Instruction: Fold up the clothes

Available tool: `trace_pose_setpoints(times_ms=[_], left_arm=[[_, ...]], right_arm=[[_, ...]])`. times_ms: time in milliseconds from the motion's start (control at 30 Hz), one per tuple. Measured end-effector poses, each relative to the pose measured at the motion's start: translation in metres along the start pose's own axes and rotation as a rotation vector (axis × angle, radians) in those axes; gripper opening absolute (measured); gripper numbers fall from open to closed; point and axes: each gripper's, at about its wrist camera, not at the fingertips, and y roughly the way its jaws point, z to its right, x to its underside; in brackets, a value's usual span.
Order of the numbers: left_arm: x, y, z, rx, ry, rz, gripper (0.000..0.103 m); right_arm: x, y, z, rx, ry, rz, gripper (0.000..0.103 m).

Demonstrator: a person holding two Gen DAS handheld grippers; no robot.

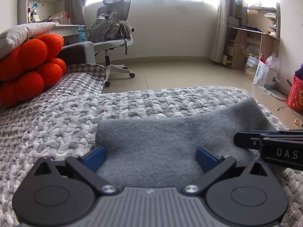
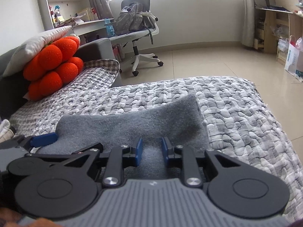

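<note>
Quilted bed (image 1: 56,117), grey garment (image 1: 161,141) under both spread-apart hand-held grippers (image 1: 150,158) (image 2: 151,151)

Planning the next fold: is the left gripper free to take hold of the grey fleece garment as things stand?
Probably yes. The left gripper is open right over the grey fleece garment, nothing between them. The right gripper sits to its side, apart.

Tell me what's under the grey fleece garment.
The grey fleece garment lies on a grey-and-white quilted cover, visible all around it. Anything directly beneath the folded cloth is hidden.
</note>
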Motion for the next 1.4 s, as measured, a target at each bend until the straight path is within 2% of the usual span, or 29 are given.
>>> trace_pose_setpoints(times_ms=[400, 667, 867, 1067, 1167, 1267, 1400], left_arm=[[-0.002, -0.006, 0.001, -0.010, -0.023, 0.047, 0.101], [-0.004, 0.002, 0.004, -0.020, -0.049, -0.025, 0.102], [-0.002, 0.001, 0.002, -0.008, -0.062, -0.026, 0.101], [0.000, 0.000, -0.001, 0.004, -0.070, -0.025, 0.102], [0.000, 0.000, 0.000, 0.002, -0.065, -0.019, 0.102], [0.000, 0.001, -0.001, 0.006, -0.064, -0.021, 0.102], [0.000, 0.002, -0.003, 0.009, -0.067, -0.022, 0.102]], right_arm=[[-0.001, -0.001, 0.001, -0.004, -0.013, -0.004, 0.026], [-0.005, 0.000, 0.007, -0.013, -0.009, -0.009, 0.026], [-0.006, -0.002, 0.003, -0.005, -0.039, 0.016, 0.030], [-0.011, 0.004, -0.001, 0.012, -0.081, 0.031, 0.030], [-0.017, 0.005, 0.000, -0.048, -0.066, 0.023, 0.031], [-0.021, 0.006, -0.008, -0.123, -0.108, 0.024, 0.031], [-0.020, 0.025, -0.019, -0.106, -0.146, -0.037, 0.031]])
